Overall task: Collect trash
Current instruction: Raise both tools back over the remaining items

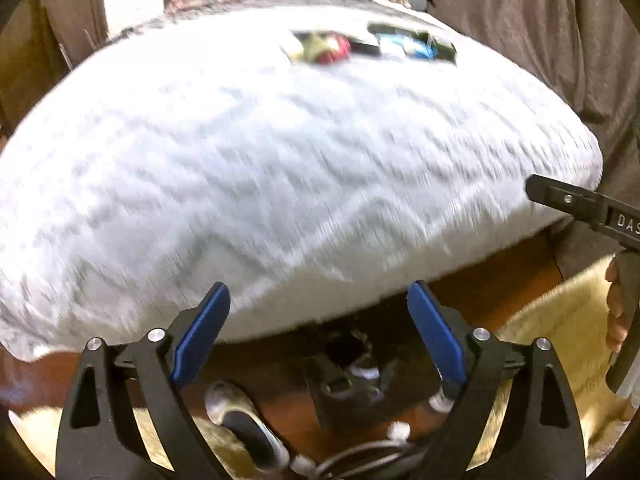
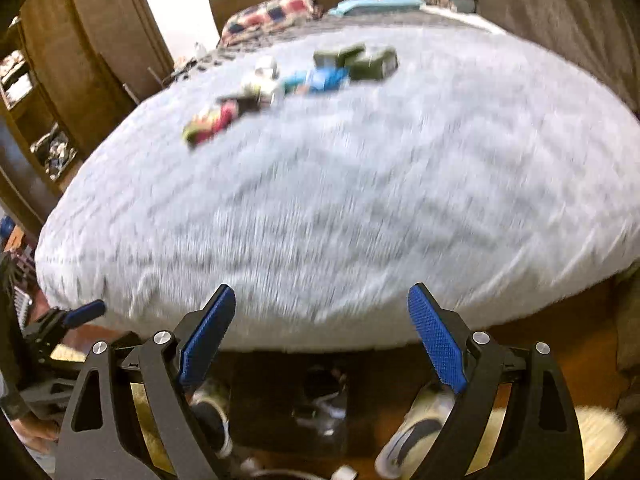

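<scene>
Several pieces of trash lie in a loose row on the far part of a white furry bed cover (image 1: 280, 152). In the left wrist view I see a red and green wrapper (image 1: 326, 49) and blue and dark packets (image 1: 412, 46). In the right wrist view the red and green wrapper (image 2: 210, 122), a blue packet (image 2: 318, 80) and dark green packets (image 2: 360, 62) show, all blurred. My left gripper (image 1: 319, 300) is open and empty at the bed's near edge. My right gripper (image 2: 321, 304) is open and empty, also at the near edge, far from the trash.
Shoes (image 1: 240, 424) and a dark object (image 1: 344, 380) lie on the wooden floor under the bed's edge. A wooden shelf unit (image 2: 48, 92) stands at the left. A brown curtain (image 1: 540, 20) hangs at the right. Pillows (image 2: 272, 16) lie at the bed's head.
</scene>
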